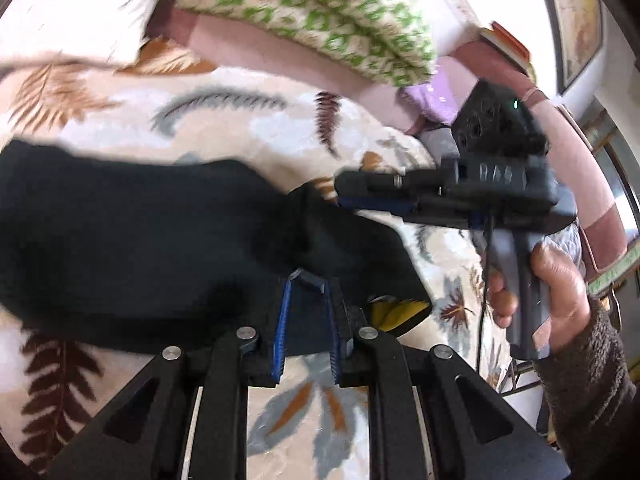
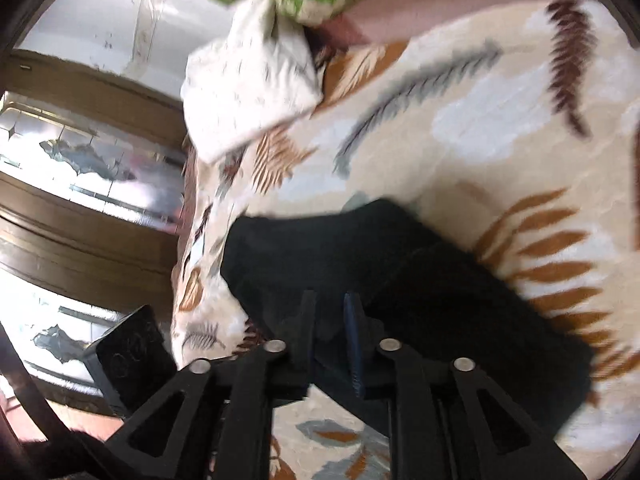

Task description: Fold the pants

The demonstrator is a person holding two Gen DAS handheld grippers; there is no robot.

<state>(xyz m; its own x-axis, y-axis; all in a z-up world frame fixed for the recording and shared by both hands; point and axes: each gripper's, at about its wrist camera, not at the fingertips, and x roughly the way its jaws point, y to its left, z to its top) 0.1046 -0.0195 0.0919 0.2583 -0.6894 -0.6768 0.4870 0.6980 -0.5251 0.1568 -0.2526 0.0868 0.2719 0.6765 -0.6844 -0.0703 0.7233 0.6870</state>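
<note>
Black pants (image 1: pixel 140 240) lie folded on a cream bedspread with a leaf print (image 1: pixel 240 120). A yellow label (image 1: pixel 400 314) shows under their right edge. My left gripper (image 1: pixel 308 278) has its tips closed together on a raised fold of the black cloth. My right gripper (image 1: pixel 344 192), held in a hand (image 1: pixel 552 280), comes in from the right, its tips at a peak of the cloth. In the right wrist view the right gripper (image 2: pixel 330 300) stands open by a narrow gap above the pants (image 2: pixel 440 280), and its pads do not press on them.
A green patterned pillow (image 1: pixel 320 12) and a white pillow (image 2: pixel 248 96) lie at the far end of the bedspread (image 2: pixel 480 120). Books (image 1: pixel 508 44) rest on a pink headboard (image 1: pixel 240 40). The bed's edge falls off beside wood-framed glass panels (image 2: pixel 80 152).
</note>
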